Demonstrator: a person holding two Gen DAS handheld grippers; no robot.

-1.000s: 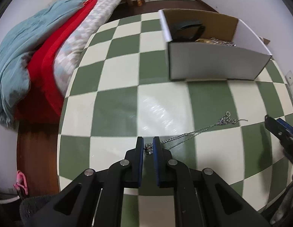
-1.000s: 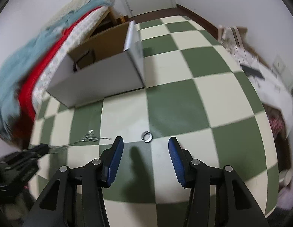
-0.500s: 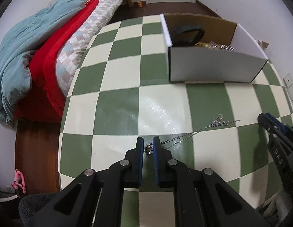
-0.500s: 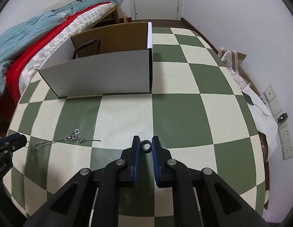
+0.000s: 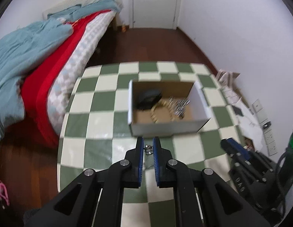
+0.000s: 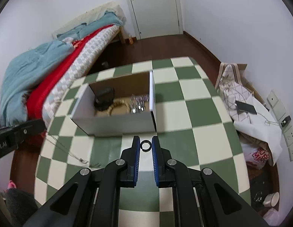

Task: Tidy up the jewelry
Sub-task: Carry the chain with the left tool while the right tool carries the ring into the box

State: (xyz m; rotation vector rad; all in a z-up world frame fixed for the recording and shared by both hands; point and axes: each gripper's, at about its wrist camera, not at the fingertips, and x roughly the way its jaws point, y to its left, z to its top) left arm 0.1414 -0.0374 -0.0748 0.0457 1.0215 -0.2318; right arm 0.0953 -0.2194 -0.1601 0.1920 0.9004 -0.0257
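Observation:
My left gripper [image 5: 148, 147] is shut on the end of a thin silver chain [image 5: 148, 149], raised above the checkered table in front of the open cardboard box [image 5: 165, 127]. From the right wrist view the chain [image 6: 70, 152] hangs from the left gripper [image 6: 33, 125] and trails onto the table. My right gripper [image 6: 145, 145] is shut on a small dark ring [image 6: 145, 145], held up just before the box [image 6: 116, 126]. Inside the box lie a dark pouch [image 6: 105, 99], a beaded bracelet [image 6: 119, 105] and silver pieces [image 6: 137, 103].
The green and cream checkered table [image 6: 193, 109] has a bed with red and blue covers [image 6: 42, 71] along its left side. Bags, a phone and white cloth [image 6: 246, 109] sit off the right edge by the wall sockets. A door [image 6: 152, 7] is at the back.
Both grippers have risen well above the table and tilted toward the box. The left lifted the chain's end off the surface; the right, shut half a second ago, carries the ring up.

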